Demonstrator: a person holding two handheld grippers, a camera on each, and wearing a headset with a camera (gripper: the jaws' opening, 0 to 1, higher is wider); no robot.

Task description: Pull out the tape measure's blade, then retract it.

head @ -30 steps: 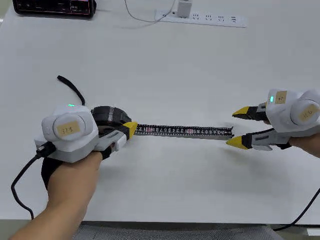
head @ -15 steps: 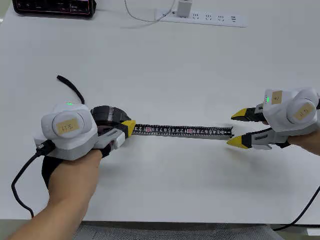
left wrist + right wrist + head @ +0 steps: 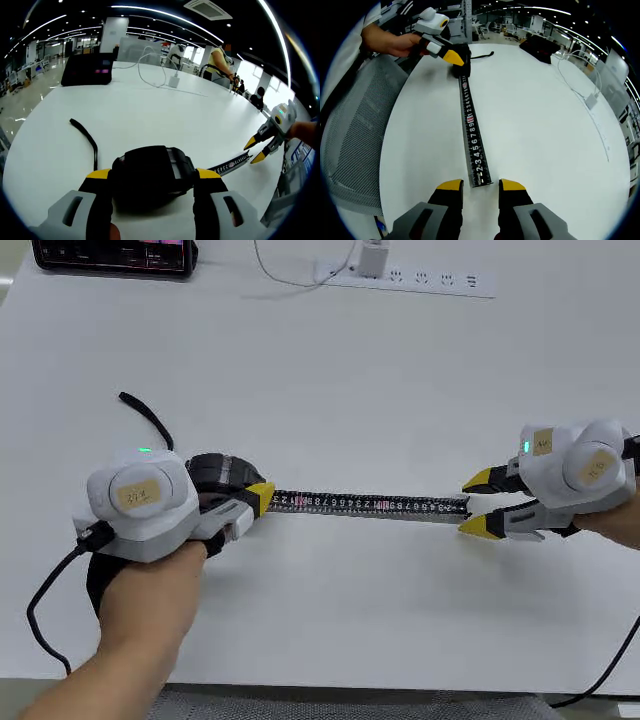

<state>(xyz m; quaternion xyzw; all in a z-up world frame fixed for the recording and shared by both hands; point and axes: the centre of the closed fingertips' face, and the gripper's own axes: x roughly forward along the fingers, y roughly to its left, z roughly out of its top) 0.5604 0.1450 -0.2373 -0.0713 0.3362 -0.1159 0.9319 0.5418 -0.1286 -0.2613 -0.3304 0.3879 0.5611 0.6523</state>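
Note:
A black tape measure case (image 3: 222, 472) rests on the white table (image 3: 330, 390), and my left gripper (image 3: 245, 495) is shut on it. In the left gripper view the case (image 3: 152, 175) sits between the yellow-tipped fingers (image 3: 99, 174). The blade (image 3: 370, 504) lies flat on the table, drawn out to the right. My right gripper (image 3: 476, 504) is open, one tip on each side of the blade's end. In the right gripper view the blade (image 3: 471, 130) runs away from the gripper (image 3: 481, 186), with small gaps between blade and tips.
A black wrist strap (image 3: 145, 418) trails from the case toward the back left. A white power strip (image 3: 405, 278) and a dark device (image 3: 112, 254) lie at the table's far edge. A grey mesh chair (image 3: 355, 135) stands at the near edge.
The right gripper's jaws have narrowed around the blade's end, and it has edged closer to it. The left gripper and case have stayed put; the blade length looks the same.

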